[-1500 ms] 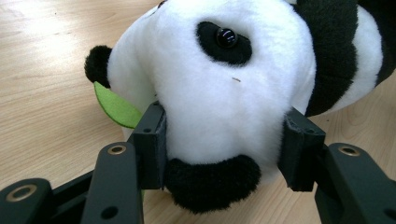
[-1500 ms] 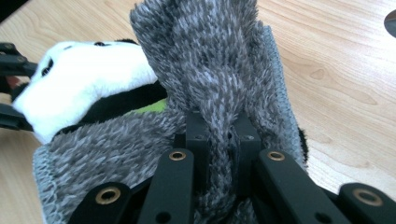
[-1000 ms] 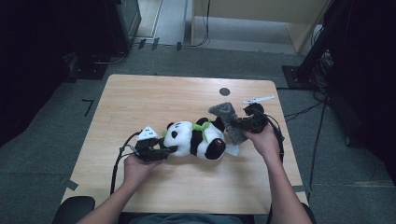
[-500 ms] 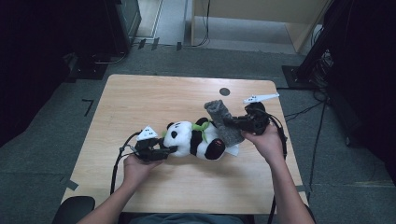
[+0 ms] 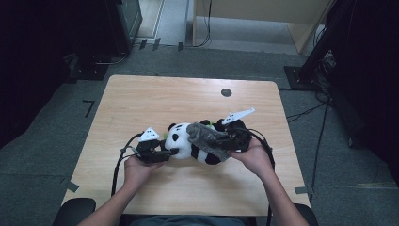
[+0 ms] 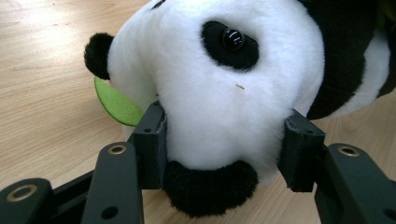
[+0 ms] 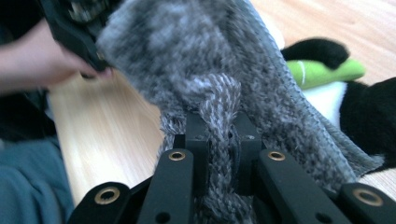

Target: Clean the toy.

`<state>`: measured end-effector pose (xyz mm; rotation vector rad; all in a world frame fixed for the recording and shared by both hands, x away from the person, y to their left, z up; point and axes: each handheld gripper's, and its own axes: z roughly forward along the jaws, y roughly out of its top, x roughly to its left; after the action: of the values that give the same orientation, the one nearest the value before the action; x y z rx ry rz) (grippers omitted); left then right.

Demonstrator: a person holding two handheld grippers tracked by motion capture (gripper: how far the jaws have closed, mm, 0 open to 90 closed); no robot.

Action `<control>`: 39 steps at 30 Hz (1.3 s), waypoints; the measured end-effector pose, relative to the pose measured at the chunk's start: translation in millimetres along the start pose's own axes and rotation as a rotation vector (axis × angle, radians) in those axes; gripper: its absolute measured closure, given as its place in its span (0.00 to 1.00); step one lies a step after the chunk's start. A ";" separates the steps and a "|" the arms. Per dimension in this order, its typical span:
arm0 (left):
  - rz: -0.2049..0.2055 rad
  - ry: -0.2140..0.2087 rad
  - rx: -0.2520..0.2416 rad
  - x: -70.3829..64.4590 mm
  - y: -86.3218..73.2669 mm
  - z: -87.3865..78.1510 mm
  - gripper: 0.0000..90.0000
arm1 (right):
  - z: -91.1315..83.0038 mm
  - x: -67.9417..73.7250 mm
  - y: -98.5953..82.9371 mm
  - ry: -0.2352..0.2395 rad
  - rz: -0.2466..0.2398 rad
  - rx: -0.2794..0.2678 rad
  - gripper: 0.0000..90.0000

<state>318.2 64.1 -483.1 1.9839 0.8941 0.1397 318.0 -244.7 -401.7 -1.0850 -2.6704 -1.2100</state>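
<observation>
Step in hand, by my read: covering toy with cloth. Left gripper clamps snout of black-and-white plush panda, lying mid-table. Right gripper pinches fuzzy grey knitted cloth, draped across panda's body. Next: draw cloth toward head, then release.

- No readable text, labels, brands or numbers anywhere in these shots, honestly.
- The plush panda has no tag or print showing on it.
- The grey fuzzy cloth is plain knit with no label.
- The wooden table just has a dark round spot, no writing.
</observation>
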 end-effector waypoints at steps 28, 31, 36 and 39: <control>-0.016 -0.010 -0.008 2.1 0.3 -0.5 0.49 | -6.6 -50.5 -42.0 -0.117 0.178 0.024 0.91; -0.022 -0.012 -0.010 3.2 0.6 -0.7 0.49 | -8.5 -52.2 -43.6 -0.141 0.180 0.042 0.91; -0.034 -0.016 -0.009 4.7 0.8 -1.3 0.49 | -18.7 -48.5 -40.4 -0.131 0.190 0.023 0.91; -0.034 -0.016 -0.011 4.8 1.0 -1.0 0.49 | -29.9 -43.8 -34.7 -0.090 0.175 -0.021 0.91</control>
<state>321.8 67.5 -482.9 1.9563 0.9151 0.1088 322.9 -306.3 -415.8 -1.3746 -2.5645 -1.1870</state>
